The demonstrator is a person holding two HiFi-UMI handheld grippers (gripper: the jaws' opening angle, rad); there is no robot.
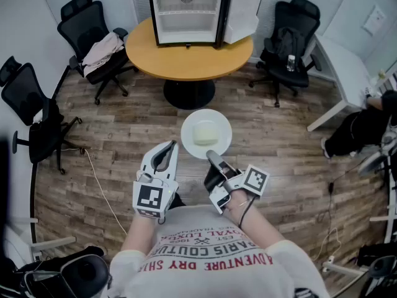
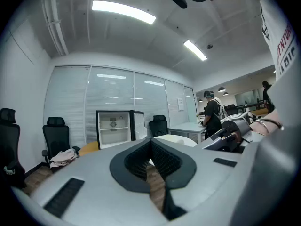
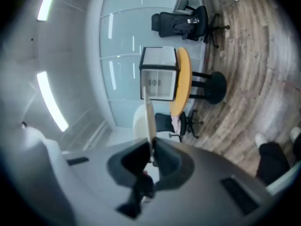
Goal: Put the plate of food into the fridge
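So the person is standing a good way back from the round table point(image 1: 186, 61), and the fridge point(image 1: 186, 14) sits on top of it with its door point(image 1: 243, 14) swung open to the right. The plate point(image 1: 189, 121) is out in mid-air over the wood floor, well short of the fridge, with 1 pale block of food point(image 1: 204, 133) sitting near its middle.

The right gripper point(image 1: 213, 157) is clamped on the plate's near rim. Its own view shows the rim edge-on, pinched between the 2 jaws. The left gripper point(image 1: 166, 151) has its jaws closed together on nothing and hangs just beside the plate, not touching it.

Handling-wise, the plate looks like stiff, smooth ceramic, so probably slippery and breakable if dropped. With only 1 pinch at the rim, all the weight hangs out past the jaws, so it'll likely want to droop or twist. The food looks loose on top and could slide if the plate tips. A second hold on the opposite rim from the left gripper would steady it, and keeping it level matters most.
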